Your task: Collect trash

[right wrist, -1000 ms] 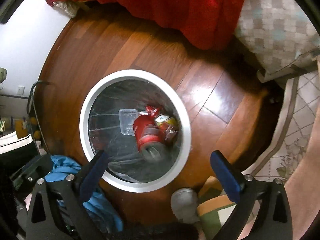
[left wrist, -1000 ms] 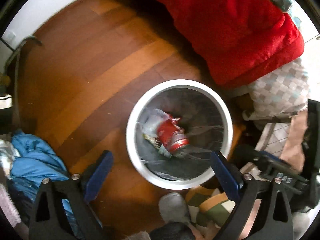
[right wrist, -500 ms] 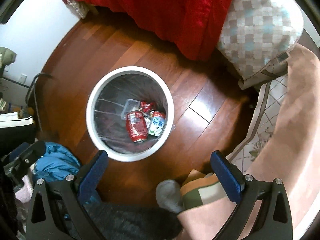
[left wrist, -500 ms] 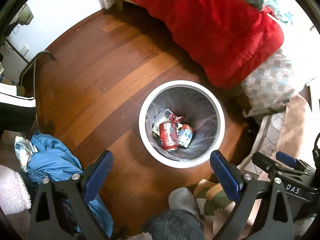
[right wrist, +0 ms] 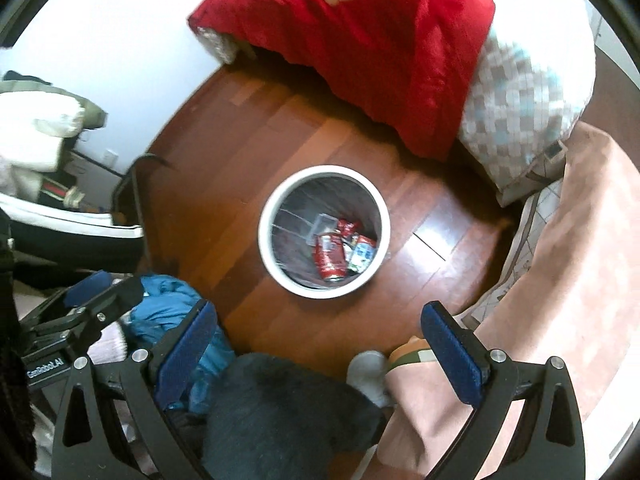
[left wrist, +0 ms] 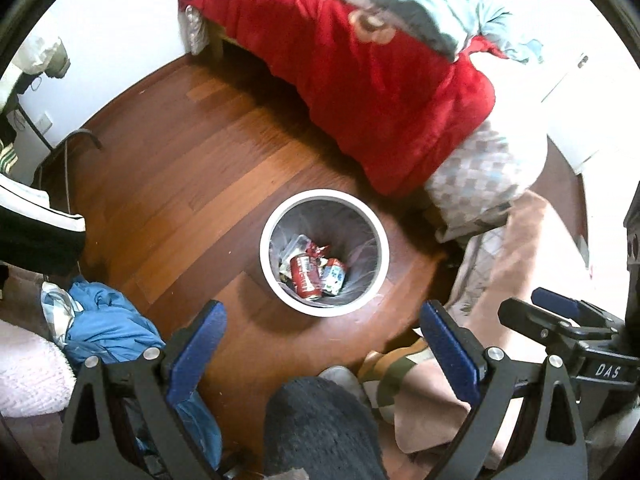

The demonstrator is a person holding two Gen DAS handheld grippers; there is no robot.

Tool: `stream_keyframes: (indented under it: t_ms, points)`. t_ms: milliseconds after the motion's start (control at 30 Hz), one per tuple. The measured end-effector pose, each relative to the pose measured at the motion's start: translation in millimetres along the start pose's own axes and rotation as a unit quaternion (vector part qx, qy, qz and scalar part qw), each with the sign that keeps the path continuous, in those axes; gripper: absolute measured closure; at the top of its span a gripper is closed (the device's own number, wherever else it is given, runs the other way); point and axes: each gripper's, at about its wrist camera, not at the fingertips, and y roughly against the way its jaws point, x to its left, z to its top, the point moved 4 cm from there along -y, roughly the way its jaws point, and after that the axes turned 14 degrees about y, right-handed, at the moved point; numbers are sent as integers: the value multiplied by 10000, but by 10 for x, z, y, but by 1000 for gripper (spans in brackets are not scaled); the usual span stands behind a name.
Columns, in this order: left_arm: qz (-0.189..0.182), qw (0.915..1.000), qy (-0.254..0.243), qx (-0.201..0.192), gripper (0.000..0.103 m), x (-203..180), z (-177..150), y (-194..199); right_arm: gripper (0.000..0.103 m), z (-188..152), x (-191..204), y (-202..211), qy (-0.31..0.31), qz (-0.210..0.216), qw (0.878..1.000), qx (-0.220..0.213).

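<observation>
A white round trash bin (left wrist: 383, 248) stands on the wooden floor, also in the right wrist view (right wrist: 264, 236). Inside lie a red can (left wrist: 305, 278), a small carton (left wrist: 334, 278), a clear plastic tray (left wrist: 294, 246) and a red wrapper. The can (right wrist: 330, 258) and carton (right wrist: 362, 254) also show in the right wrist view. My left gripper (left wrist: 322, 344) is open and empty, well above the bin. My right gripper (right wrist: 320, 340) is open and empty, also high above it.
A bed with a red blanket (left wrist: 372, 80) and a checked pillow (left wrist: 480, 176) lies behind the bin. Blue clothing (left wrist: 108, 328) is heaped at the left. A pink blanket (right wrist: 560, 280) is at the right. My socked feet (left wrist: 340, 380) are below.
Both grippers have risen straight up from the bin, which now looks much smaller. A carton has appeared beside the red can. Both grippers stayed open.
</observation>
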Motion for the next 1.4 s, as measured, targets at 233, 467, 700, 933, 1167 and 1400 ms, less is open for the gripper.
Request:
stream_keyframes:
  t_ms: [233,467,700,933,1167,1400]
  points:
    - [-411,9991,-86,-89,4,-100,-18,501,0,0,196,559,182,396,9988,-201]
    - [-648,9977,-88,-159,4,-124,-26,792,0,-7,377,920,415,501,9975,-279]
    - [-669,9976,-74,-185,4,-90,-10,855,0,18,415,1029,442,527,9971,-340]
    - [-657,9977,-72,-161,4,-95,-43,847,0,36,402,993,446,495,9975,-244]
    - [-520,9985,-65,-167,0,-69,-60,798,0,49,411,934,459,477,9976,-206]
    - [-501,9986,-1,-190,0,-37,-73,799,0,51,410,912,485,500,9974,-194]
